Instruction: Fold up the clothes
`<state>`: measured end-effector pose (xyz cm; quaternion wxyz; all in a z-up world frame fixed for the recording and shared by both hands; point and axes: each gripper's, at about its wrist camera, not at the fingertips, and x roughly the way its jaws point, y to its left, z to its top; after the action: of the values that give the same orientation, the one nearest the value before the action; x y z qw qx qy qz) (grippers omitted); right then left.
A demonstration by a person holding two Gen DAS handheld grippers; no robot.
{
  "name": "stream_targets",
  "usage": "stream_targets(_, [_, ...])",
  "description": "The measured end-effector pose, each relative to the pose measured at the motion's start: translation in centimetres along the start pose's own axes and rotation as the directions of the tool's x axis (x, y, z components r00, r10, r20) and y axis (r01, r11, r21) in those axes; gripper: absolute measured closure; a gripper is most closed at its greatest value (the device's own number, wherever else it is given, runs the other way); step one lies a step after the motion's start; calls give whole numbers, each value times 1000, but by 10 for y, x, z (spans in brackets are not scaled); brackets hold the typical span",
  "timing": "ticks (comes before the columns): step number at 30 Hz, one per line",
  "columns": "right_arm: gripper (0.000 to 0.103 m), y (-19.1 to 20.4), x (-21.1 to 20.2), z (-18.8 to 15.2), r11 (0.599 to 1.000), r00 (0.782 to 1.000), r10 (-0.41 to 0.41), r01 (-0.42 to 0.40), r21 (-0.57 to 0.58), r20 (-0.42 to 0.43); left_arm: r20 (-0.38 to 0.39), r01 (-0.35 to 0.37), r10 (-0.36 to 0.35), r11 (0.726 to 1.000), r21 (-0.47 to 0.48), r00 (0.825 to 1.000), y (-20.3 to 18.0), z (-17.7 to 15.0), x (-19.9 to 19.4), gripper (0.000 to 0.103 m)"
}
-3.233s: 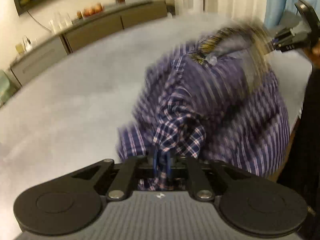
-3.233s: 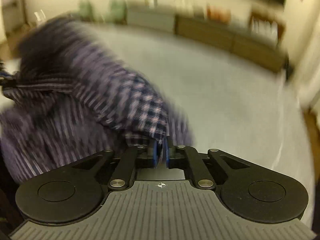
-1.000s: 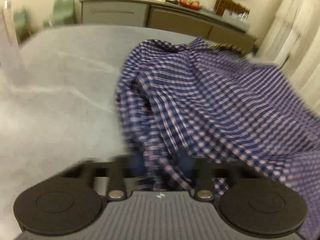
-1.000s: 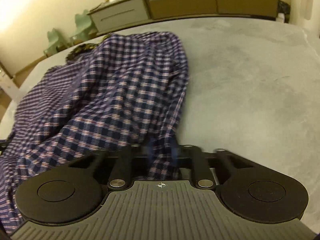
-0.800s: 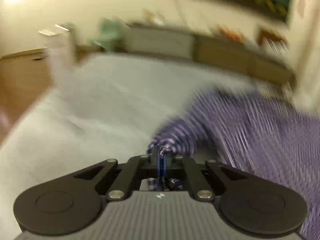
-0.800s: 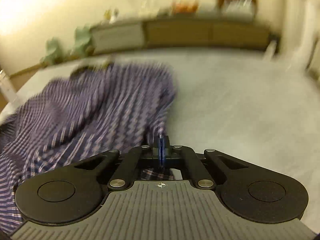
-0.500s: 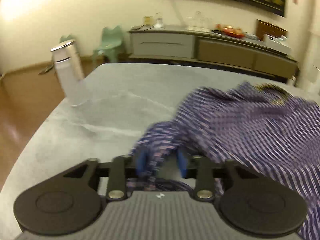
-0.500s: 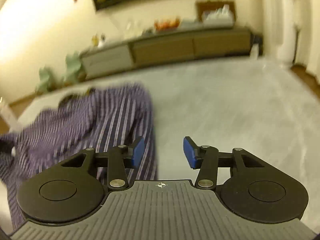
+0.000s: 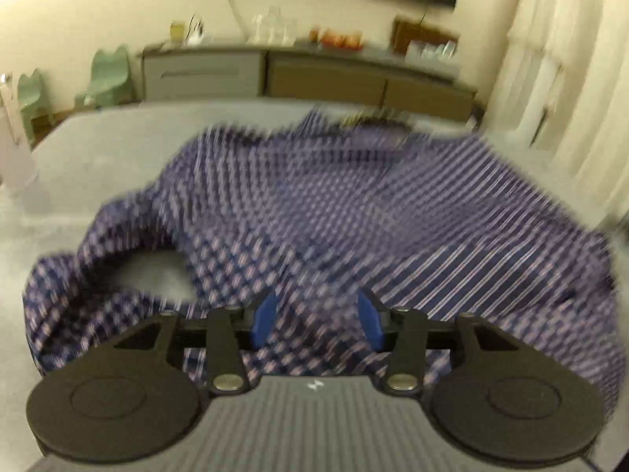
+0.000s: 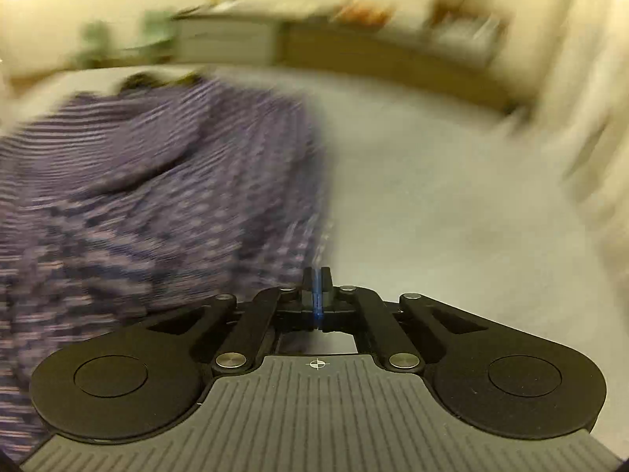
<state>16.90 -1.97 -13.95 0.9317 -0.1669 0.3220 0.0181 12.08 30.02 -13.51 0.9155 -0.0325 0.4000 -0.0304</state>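
Observation:
A blue-and-white checked shirt [image 9: 354, 204] lies spread and rumpled on the grey table [image 9: 98, 145], with one sleeve curled at the near left. My left gripper [image 9: 316, 310] hovers just above the shirt's near part. Its jaws are opening and its blue pads [image 9: 264, 320] stand apart, with cloth beneath them and nothing pinched. In the blurred right wrist view the shirt [image 10: 157, 181] fills the left half. My right gripper [image 10: 316, 275] is shut at the shirt's right edge over bare table [image 10: 432, 216], and I see no cloth between its pads.
A long sideboard [image 9: 314, 74] with glasses and fruit stands against the far wall. Green chairs [image 9: 108, 74] sit at the back left. A pale upright bottle [image 9: 13, 149] stands at the table's left edge. Pale curtains [image 9: 550, 78] hang at the right.
Both grippers held shirt cloth a second ago and have let it go. The left one now stands open and has swung right over the shirt. The right one opened, then shut empty.

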Motion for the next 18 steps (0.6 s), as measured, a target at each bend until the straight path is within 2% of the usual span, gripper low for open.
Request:
stream_targets(1, [103,-13,-6,5,994,993,-112,112,-9,33,-25,-19,19,1000,-6,1000,4,-3,7,57])
stream_targets(3, [103,-44,-10,16,959,957,-284,284,-1,52,-41,-61,59,997,-39,997,17,-5,10,57])
stream_targets(4, [103,-58,-10,19,956,956,-291,290,28,32,-37,-63,61,995,-70,997,24,-5,6,57])
stream_targets(5, [98,-70,-11,20,964,966,-258,257,69,7,-22,-54,52,993,-105,998,30,-4,0,56])
stream_targets(6, [90,-78,-13,18,976,986,-166,166,138,-12,-1,-41,42,990,-138,999,36,-5,-8,55])
stream_targets(7, [86,-83,-16,13,973,999,-27,30,227,-16,17,-35,39,985,-168,999,42,-6,-15,51])
stream_targets(8, [60,-82,-16,6,949,994,105,-95,300,-19,29,-35,42,980,-197,999,46,-9,-21,50])
stream_targets(9, [41,-72,-13,-4,924,980,199,-178,337,-28,31,-37,45,976,-216,999,50,-12,-25,50])
stream_targets(11, [41,-45,-5,-22,892,950,308,-268,363,-56,25,-37,44,971,-237,999,52,-18,-31,50])
stream_targets(16, [41,4,10,-37,898,922,362,-304,318,-140,-2,-12,12,964,-265,1000,50,-39,-29,49])
stream_targets(17, [47,11,8,-38,905,920,364,-311,291,-146,-6,-20,19,964,-267,1000,48,-40,-27,49])
stream_targets(18, [67,18,6,-39,911,919,365,-318,264,-151,-10,-30,29,963,-267,1000,44,-40,-24,48])
